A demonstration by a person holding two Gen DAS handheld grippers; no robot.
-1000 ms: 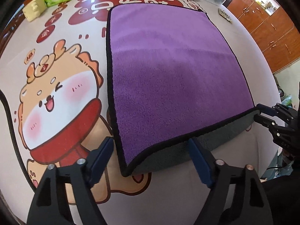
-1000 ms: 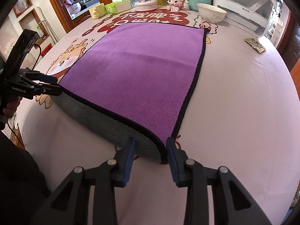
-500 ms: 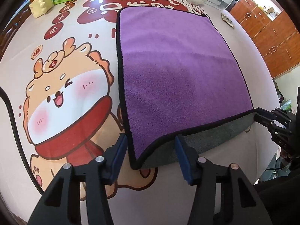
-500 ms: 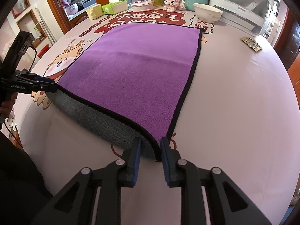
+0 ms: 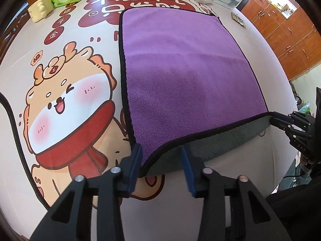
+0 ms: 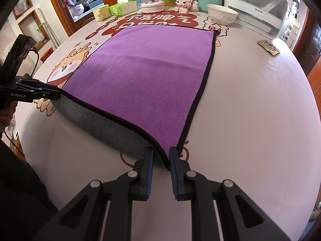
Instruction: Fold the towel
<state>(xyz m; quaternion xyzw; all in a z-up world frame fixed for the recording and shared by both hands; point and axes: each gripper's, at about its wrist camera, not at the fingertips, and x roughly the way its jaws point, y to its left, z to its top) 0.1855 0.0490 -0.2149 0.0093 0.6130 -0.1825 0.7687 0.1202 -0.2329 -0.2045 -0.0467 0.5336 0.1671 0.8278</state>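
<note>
A purple towel (image 5: 180, 76) with a black hem and grey underside lies spread on the table; it also shows in the right wrist view (image 6: 144, 76). Its near edge is lifted off the table. My left gripper (image 5: 161, 156) straddles the near left corner, jaws narrowed around it with a gap still showing; in the right wrist view it (image 6: 54, 93) looks closed on that corner. My right gripper (image 6: 161, 158) is shut on the near right corner and shows in the left wrist view (image 5: 274, 120) holding that corner.
A printed tablecloth (image 5: 60, 100) covers the table. At the far edge stand a white bowl (image 6: 222, 14), tissue pack (image 6: 123, 8), yellow cup (image 6: 101, 14), bottles and a pink toy (image 6: 184, 2). A small packet (image 6: 268, 47) lies at the right. A large white appliance (image 6: 258, 14) stands behind.
Both grippers have closed in on the near corners of the towel. The left jaws narrowed from wide open. The near edge stays lifted.
</note>
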